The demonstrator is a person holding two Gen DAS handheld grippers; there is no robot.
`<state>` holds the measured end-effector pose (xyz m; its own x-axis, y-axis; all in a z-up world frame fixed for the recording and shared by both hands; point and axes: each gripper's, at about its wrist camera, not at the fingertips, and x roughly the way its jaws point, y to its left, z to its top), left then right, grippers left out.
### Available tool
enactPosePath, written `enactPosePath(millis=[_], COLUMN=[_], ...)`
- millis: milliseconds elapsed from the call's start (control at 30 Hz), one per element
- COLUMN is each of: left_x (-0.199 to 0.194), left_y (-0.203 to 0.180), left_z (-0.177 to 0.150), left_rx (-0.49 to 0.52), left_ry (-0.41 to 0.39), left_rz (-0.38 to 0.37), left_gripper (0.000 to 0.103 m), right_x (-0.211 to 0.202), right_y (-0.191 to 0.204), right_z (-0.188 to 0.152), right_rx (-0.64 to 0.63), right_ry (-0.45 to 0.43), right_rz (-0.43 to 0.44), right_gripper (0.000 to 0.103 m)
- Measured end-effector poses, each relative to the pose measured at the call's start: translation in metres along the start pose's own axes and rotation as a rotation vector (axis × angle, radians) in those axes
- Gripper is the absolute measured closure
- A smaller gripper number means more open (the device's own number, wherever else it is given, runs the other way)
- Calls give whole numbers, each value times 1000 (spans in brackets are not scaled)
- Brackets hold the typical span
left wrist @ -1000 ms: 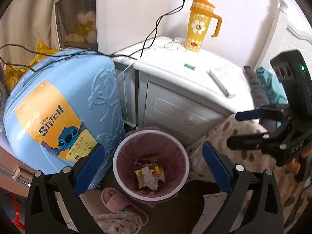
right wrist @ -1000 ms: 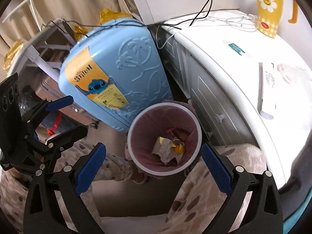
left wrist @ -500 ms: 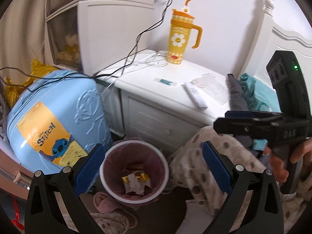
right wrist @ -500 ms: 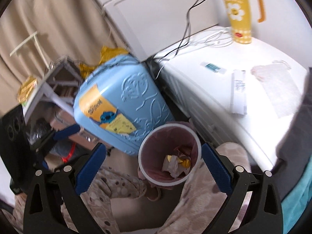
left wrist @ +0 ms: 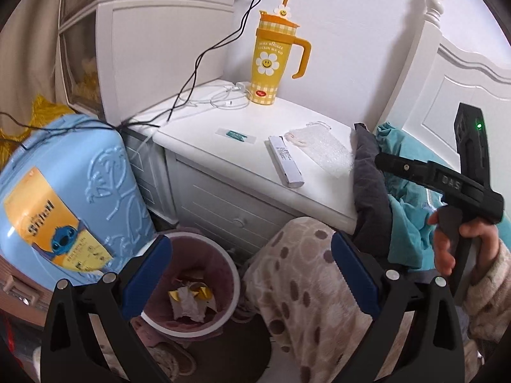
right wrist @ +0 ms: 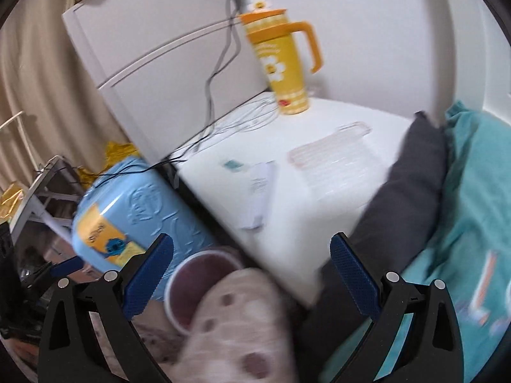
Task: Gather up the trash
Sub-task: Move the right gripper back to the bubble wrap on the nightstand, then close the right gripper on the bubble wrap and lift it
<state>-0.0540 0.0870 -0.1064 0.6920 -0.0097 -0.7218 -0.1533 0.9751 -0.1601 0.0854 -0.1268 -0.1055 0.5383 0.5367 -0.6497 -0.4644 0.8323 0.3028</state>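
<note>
A pink trash bin stands on the floor by the white nightstand, with crumpled paper and yellow wrappers inside. On the nightstand lie a slim white box, a small teal-labelled packet and a clear bubble bag. My left gripper is open and empty above the bin and a spotted knee. My right gripper is open and empty too, facing the nightstand in a blurred view of the box, the bubble bag and the partly hidden bin.
A yellow daisy tumbler and white cables sit at the nightstand's back. A blue Stitch suitcase stands left of the bin. A dark cloth and teal bedding lie right. A hand holds the right gripper's handle.
Both grippers rose away from the bin and turned toward the nightstand top. The right one swung rightward over the bed edge, so the bin dropped low in its view.
</note>
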Motion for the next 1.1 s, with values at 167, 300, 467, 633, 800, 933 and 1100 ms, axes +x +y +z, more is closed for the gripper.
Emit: enactPosePath(millis=[167,300,467,633,800,933,1100], left_x=[15,27,46,54,53,49,53], left_y=[-4,-10,-17,-21,-19,-20,-23], left_z=[7,12,14,9,1,-1,-3], left_rx=[-70,-101,-131,-133,-166,-180,-178], left_ry=[40,49,86,108,135,124,142], left_rz=[-56,-39,6,66,108,122,132], left_gripper=[5,5,5,5,5,5,5], right_x=[17,41,91,129,160,169,173], right_y=[-40,-60,-65,-63,-72,-80,-72], right_z=[23,40,56,73,75,70,63], right_rx=[-57,-127,-223,-255,-241,-222,-295], right_ry=[9,30,116,154,219,246,254], right_rz=[-69,-53,-34,-5,-43,-68,-112], right_gripper=[7,7,7,7,7,7,6])
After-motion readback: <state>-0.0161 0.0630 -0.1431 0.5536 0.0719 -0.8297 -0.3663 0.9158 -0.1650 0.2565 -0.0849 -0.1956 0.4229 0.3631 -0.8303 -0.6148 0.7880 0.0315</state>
